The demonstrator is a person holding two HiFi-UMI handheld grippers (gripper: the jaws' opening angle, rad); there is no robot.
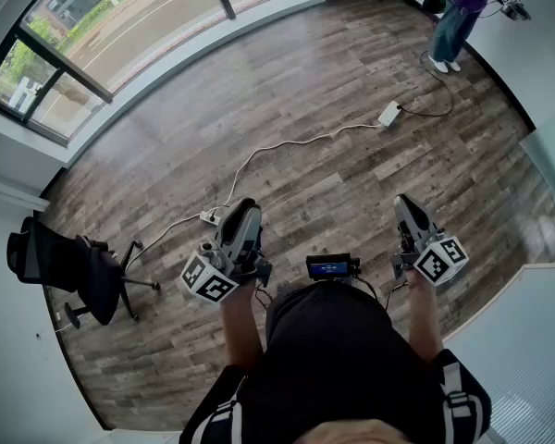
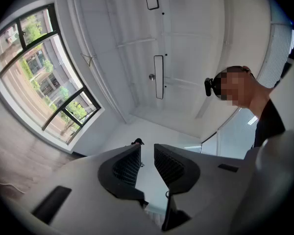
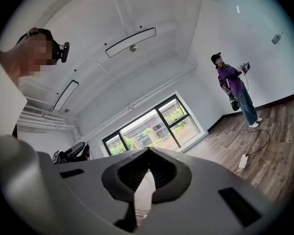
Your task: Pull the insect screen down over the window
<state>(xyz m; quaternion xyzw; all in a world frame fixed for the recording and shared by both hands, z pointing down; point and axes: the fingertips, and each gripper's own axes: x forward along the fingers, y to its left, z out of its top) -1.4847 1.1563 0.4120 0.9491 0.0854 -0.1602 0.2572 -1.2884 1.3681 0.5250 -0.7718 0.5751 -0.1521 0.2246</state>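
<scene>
A long window fills the top-left corner of the head view. Its dark-framed band runs along the wall from lower left to upper right, well apart from the person holding the tools. The insect screen itself cannot be made out in any view.

An office chair stands by the left wall, below the window's near end. Bare wood floor lies open between window and person. Only a white cable crosses it, leading to a power strip.

The left gripper is tilted up and its jaws stand narrowly apart with nothing between them. A small screen device sits at the person's waist. The right gripper is held level with its jaws closed together and empty. A second person stands in the far right corner.

The left gripper view alone shows the ceiling and its long lamps. There the window is at the left edge, off to the side of the left gripper.

The right gripper view puts the window straight beyond the right gripper. The chair is to its left, and the second person stands upright at the right.
</scene>
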